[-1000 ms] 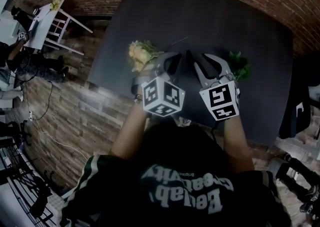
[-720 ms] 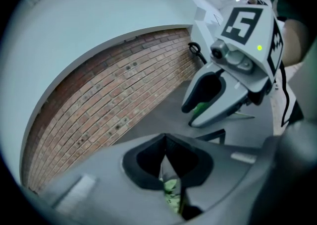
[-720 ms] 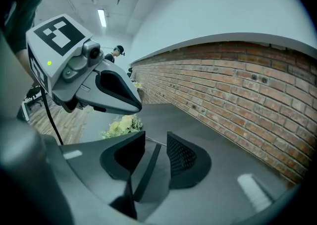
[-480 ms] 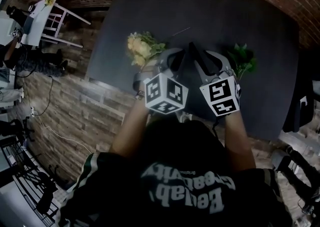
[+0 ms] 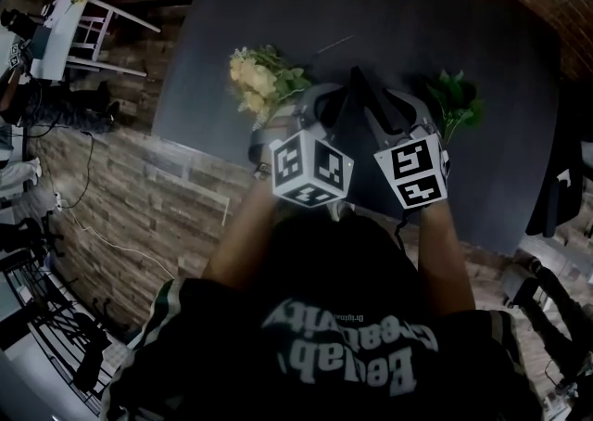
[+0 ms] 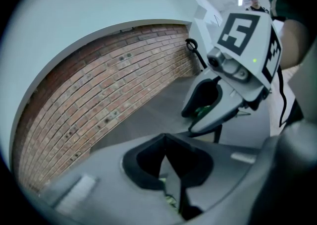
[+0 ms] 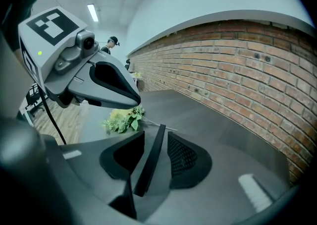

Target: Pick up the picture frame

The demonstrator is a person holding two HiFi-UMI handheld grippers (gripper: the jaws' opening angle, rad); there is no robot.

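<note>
The picture frame [image 5: 356, 95] is a thin dark panel held on edge over the dark table [image 5: 417, 11], between my two grippers. My left gripper [image 5: 326, 104] has its pads closed on the frame's thin edge [image 6: 173, 179]. My right gripper [image 5: 391, 111] straddles the frame's black bar [image 7: 151, 157]. Its jaws are opening, and gaps show between the bar and both pads. Each gripper also appears in the other's view, the right gripper [image 6: 218, 105] and the left gripper [image 7: 99, 83].
A yellow flower bunch [image 5: 256, 83] lies on the table left of the grippers, also seen as flowers [image 7: 121, 119]. A green leafy sprig [image 5: 459, 106] lies to the right. A brick wall [image 7: 237, 65] runs behind the table. White chairs [image 5: 79, 30] stand off to the far left.
Both grippers have sunk toward the table with the frame between them, now level with the flowers and the green sprig. The left grip looks unchanged.
</note>
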